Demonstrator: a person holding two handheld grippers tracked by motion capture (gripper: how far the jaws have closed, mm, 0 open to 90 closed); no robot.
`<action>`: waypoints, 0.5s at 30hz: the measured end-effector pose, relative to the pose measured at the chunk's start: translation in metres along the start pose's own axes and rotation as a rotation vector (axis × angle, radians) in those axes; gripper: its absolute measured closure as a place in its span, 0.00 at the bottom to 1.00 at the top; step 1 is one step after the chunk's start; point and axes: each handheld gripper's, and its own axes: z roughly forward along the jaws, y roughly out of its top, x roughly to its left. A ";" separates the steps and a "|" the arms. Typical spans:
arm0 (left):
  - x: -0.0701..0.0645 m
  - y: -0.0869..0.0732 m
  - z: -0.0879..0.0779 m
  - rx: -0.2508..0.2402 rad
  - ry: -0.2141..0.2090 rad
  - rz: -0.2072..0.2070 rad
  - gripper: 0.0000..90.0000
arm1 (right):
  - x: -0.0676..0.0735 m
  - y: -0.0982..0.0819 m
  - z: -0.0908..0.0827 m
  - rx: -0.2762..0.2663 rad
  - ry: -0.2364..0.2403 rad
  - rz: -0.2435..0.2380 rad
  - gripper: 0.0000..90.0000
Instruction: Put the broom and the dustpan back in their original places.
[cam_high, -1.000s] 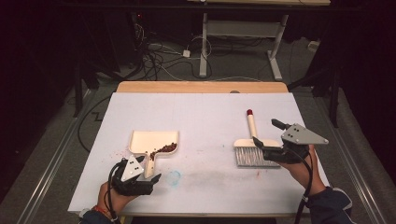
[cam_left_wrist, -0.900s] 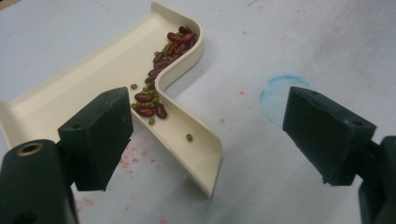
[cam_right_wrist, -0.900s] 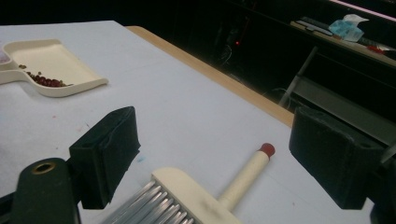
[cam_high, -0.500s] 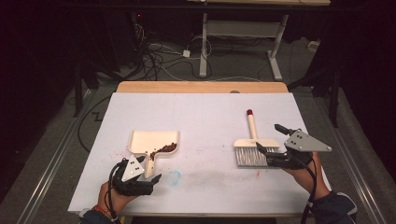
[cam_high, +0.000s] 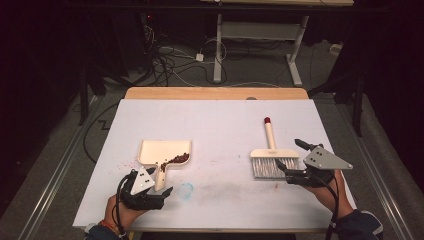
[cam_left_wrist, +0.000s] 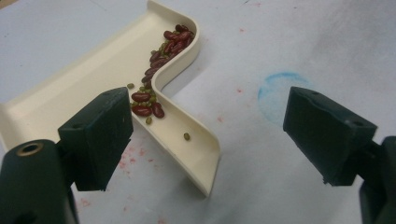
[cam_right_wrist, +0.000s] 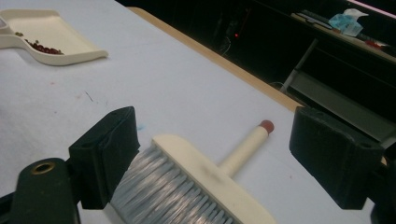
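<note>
Brush (cam_high: 271, 155): flat on the white surface (cam_high: 220, 125), bristles toward the person, long handle pointing away.
Right claw (cam_high: 289, 174): wide open, empty, just beside the bristle head; nearer hand.
Dustpan (cam_high: 162, 154): well to the left, beans inside.
Left claw (cam_high: 156, 189): open, empty, at its handle.

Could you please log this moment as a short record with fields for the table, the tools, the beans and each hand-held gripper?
table: white-covered table
dustpan: cream dustpan lying flat, handle toward the person
beans: red and small green beans along the dustpan's inner wall
brush: brush lying flat, red-tipped handle pointing away
left hand-held gripper: open, at the dustpan handle
right hand-held gripper: open, beside the bristles
</note>
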 end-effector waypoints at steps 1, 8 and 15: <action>0.000 0.000 0.000 -0.001 -0.001 0.000 0.17 | 0.001 -0.002 0.000 0.001 -0.001 -0.001 0.18; -0.001 0.000 0.000 -0.005 -0.006 0.003 0.17 | 0.007 -0.017 -0.001 0.034 0.021 -0.011 0.18; -0.001 0.001 0.001 -0.007 -0.009 0.007 0.17 | 0.012 -0.035 -0.006 0.037 0.034 -0.003 0.18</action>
